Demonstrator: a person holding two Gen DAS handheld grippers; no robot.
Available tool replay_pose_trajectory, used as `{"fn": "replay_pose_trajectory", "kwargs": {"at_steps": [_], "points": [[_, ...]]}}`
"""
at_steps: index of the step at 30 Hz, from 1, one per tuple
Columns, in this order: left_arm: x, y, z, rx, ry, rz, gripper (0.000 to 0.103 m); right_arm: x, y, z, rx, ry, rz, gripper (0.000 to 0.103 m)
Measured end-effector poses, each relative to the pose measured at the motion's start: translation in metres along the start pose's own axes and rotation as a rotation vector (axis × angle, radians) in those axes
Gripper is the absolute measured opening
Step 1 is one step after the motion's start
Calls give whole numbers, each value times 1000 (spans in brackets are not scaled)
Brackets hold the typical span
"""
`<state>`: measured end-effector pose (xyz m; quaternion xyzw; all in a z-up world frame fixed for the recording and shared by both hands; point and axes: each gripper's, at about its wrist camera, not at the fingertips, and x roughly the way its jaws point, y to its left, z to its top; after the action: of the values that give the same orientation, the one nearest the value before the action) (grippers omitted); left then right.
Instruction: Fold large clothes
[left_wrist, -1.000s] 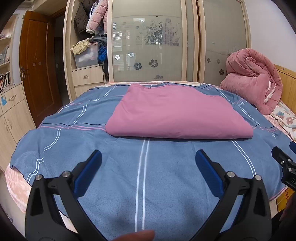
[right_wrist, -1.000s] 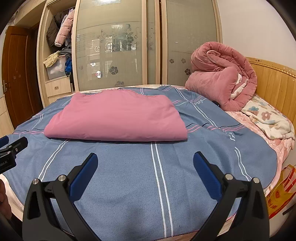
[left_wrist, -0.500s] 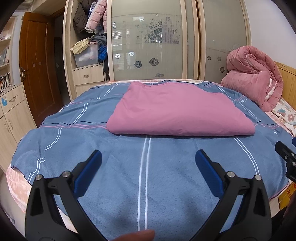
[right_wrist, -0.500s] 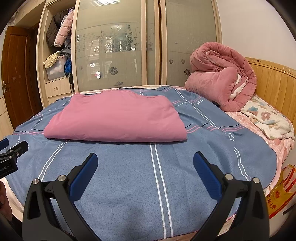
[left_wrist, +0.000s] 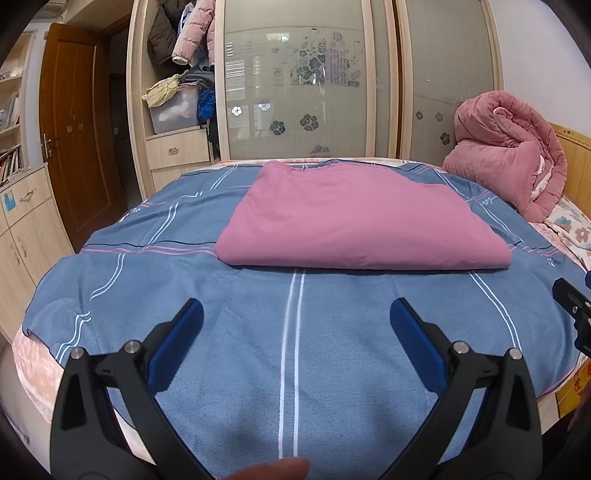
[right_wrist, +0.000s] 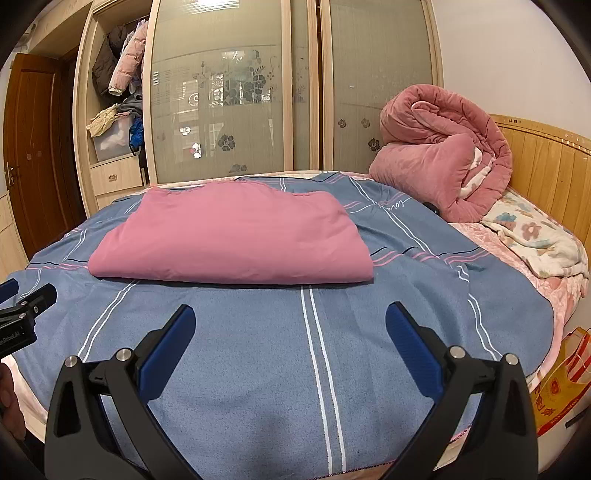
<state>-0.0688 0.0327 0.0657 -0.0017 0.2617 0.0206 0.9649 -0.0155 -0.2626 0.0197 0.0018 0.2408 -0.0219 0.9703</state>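
one folded pink garment (left_wrist: 354, 218), one rolled pink quilt (left_wrist: 506, 155), two grippers: left gripper (left_wrist: 295, 317), right gripper (right_wrist: 290, 323), one blue bedsheet (left_wrist: 221, 332).

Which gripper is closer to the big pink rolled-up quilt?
The right gripper. It is open near the bed's front edge, on the side where the quilt lies by the headboard. The left gripper, also open, is farther over toward the wardrobe side.
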Motion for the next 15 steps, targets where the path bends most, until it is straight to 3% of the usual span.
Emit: {"fn": "replay_pose_trajectory", "kwargs": {"at_steps": [15], "points": [[1,-1,-3,7,5,-6,101,0,1,-2,0,2,1,102]]}}
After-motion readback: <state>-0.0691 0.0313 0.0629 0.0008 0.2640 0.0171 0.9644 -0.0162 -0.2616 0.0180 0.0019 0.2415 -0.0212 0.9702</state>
